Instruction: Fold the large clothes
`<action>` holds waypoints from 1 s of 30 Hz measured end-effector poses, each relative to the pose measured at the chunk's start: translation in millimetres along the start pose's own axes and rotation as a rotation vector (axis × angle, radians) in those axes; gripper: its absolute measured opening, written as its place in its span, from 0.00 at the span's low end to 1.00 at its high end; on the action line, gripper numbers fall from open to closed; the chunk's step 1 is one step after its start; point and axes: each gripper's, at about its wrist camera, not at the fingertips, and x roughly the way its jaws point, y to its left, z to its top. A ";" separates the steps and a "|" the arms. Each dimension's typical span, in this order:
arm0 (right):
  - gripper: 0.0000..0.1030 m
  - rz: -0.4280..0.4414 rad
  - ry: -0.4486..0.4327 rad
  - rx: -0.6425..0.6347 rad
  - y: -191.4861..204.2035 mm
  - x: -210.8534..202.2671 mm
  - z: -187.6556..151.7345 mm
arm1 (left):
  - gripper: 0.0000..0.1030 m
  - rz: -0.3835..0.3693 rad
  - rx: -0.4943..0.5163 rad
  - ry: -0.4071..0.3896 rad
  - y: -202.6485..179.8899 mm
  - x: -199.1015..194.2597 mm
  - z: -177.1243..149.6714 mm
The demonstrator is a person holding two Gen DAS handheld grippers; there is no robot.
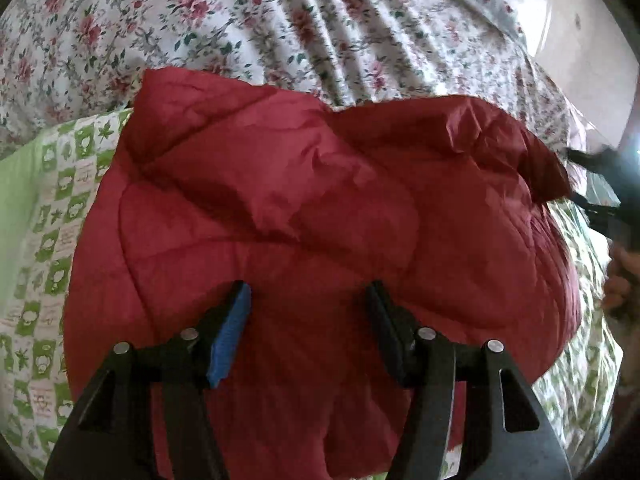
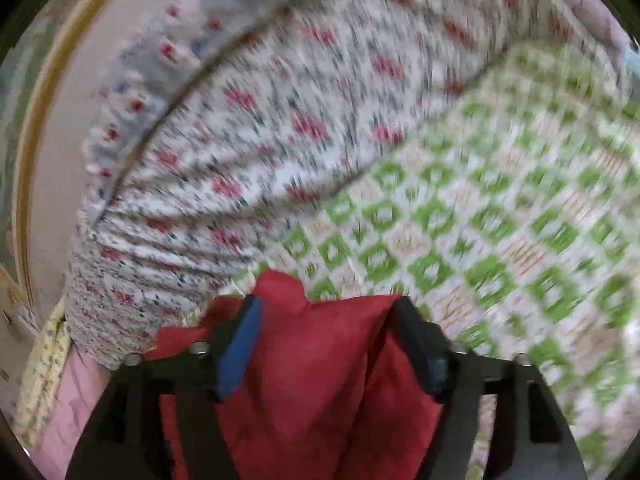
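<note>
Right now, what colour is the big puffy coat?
Red; the puffy coat shows best in the left wrist view.

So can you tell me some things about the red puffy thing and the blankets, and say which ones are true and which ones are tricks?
1. The red quilted garment lies on a green-and-white checked cover. True.
2. The left gripper squeezes a blue towel. False: its jaws stand apart over the red garment, pinching nothing.
3. A floral sheet with pink roses lies beyond the garment. True.
4. The right gripper hovers over a bare wooden floor. False: red fabric bunches between its jaws, with the green checked cover beyond.
5. The garment is yellow. False: it is dark red.
</note>
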 end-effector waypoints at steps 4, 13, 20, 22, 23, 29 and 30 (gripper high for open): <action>0.76 0.023 0.052 -0.192 39.4 -8.7 -22.7 | 0.57 0.028 0.000 -0.004 -0.9 5.1 5.2; 0.75 -0.094 0.334 -0.515 79.4 88.3 -92.3 | 0.57 0.065 -0.019 0.011 10.5 17.2 15.8; 0.75 -0.088 0.371 -0.368 51.1 122.6 -69.4 | 0.57 0.089 -0.093 0.038 37.0 38.2 26.3; 0.75 -0.092 0.378 -0.364 49.4 128.3 -69.0 | 0.57 0.090 -0.122 0.049 43.5 45.4 29.0; 0.76 -0.092 0.377 -0.362 48.6 130.5 -69.1 | 0.57 0.091 -0.131 0.051 45.3 48.6 29.9; 0.76 -0.076 0.383 -0.349 45.3 131.4 -74.6 | 0.57 0.095 -0.145 0.066 47.3 54.0 31.0; 0.76 -0.072 0.383 -0.347 45.1 131.8 -74.6 | 0.57 0.094 -0.148 0.070 47.0 52.9 31.3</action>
